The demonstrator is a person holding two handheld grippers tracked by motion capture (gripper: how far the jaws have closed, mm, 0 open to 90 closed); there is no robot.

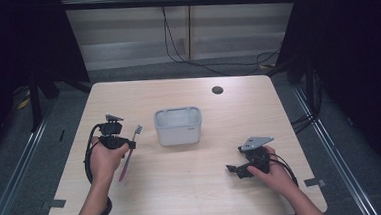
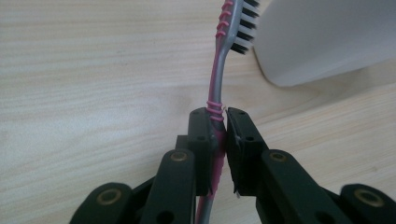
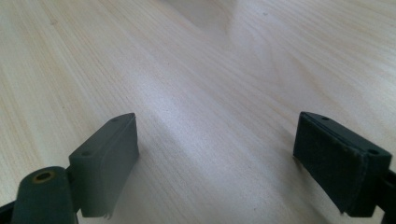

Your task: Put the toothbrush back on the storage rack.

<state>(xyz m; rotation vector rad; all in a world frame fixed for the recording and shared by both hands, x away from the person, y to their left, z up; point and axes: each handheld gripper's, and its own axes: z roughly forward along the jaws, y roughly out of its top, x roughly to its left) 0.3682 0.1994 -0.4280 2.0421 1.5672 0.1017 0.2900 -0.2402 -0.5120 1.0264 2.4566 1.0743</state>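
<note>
A pale wooden table (image 1: 183, 188) with fine straight grain and rounded corners takes up the middle of the high view, with a small dark round hole (image 1: 217, 90) near its far edge. At the center of the frame stands a grey plastic tub (image 1: 178, 126), roughly rectangular with rounded corners and a thick rim, smooth and matte on its walls.

Left of center in the high view, the left gripper (image 1: 131, 144) is held in the person's left hand (image 1: 105, 160), the forearm rising from the bottom edge and the wrist bent so the tool points toward the tub. A thick black cable (image 1: 88, 164) loops down beside the hand. In the left gripper view, the two black jaws are pressed against a toothbrush (image 2: 215, 88), pinching its handle just below a band of pink ribs. The toothbrush is slim, grey plastic with pink rubbery stripes, curving gently toward a head of black and white bristles at the top of the frame, close beside the tub's pale rounded wall. In the high view the handle slants down toward the lower left, its end by the hand.

In the lower right of the high view, the right gripper (image 1: 234, 170) sits low over the table in the right hand (image 1: 273, 175), a grey three-cornered plate on top. In the right gripper view its flat black jaws stand spread wide apart over bare wood.
</note>
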